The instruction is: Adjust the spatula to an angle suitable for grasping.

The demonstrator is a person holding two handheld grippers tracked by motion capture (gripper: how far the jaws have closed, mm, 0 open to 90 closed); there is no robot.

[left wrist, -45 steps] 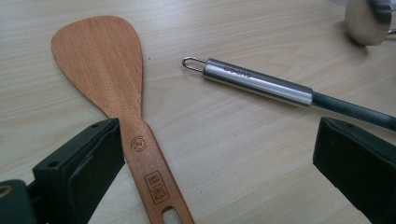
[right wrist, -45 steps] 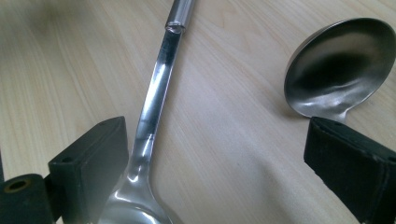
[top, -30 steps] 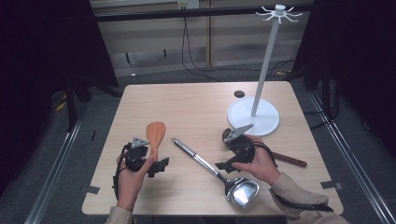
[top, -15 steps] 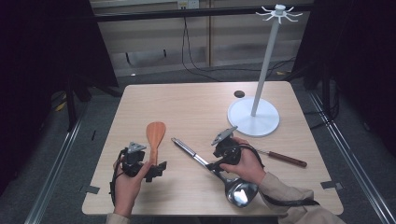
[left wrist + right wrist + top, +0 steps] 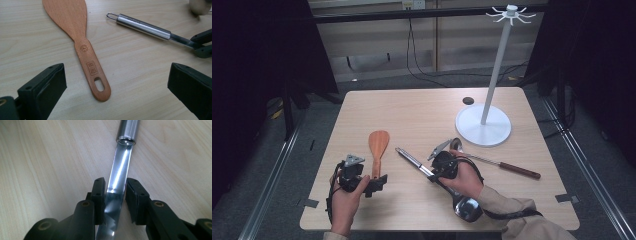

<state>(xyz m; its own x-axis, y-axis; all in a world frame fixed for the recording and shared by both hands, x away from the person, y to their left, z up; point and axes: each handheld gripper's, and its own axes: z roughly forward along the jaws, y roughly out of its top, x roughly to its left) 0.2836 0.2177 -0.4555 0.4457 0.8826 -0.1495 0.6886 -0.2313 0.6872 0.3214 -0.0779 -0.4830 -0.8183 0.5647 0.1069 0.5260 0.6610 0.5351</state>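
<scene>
A steel ladle lies slantwise on the wooden table, bowl toward the front edge. My right gripper is shut on its flat shaft just below the round handle. In the right gripper view both pads press the shiny ladle shaft, with my right gripper low over the table. A wooden spatula lies left of the ladle. My left gripper is open just in front of its handle end. In the left gripper view the spatula points between the wide jaws of my left gripper.
A white utensil stand with a tall pole and hooks rises at the back right. A spoon with a dark wooden handle lies in front of its base. A small black disc sits near the far edge.
My right gripper moved left from beside the stand's base to the ladle's shaft and closed on it. The left gripper has barely moved.
</scene>
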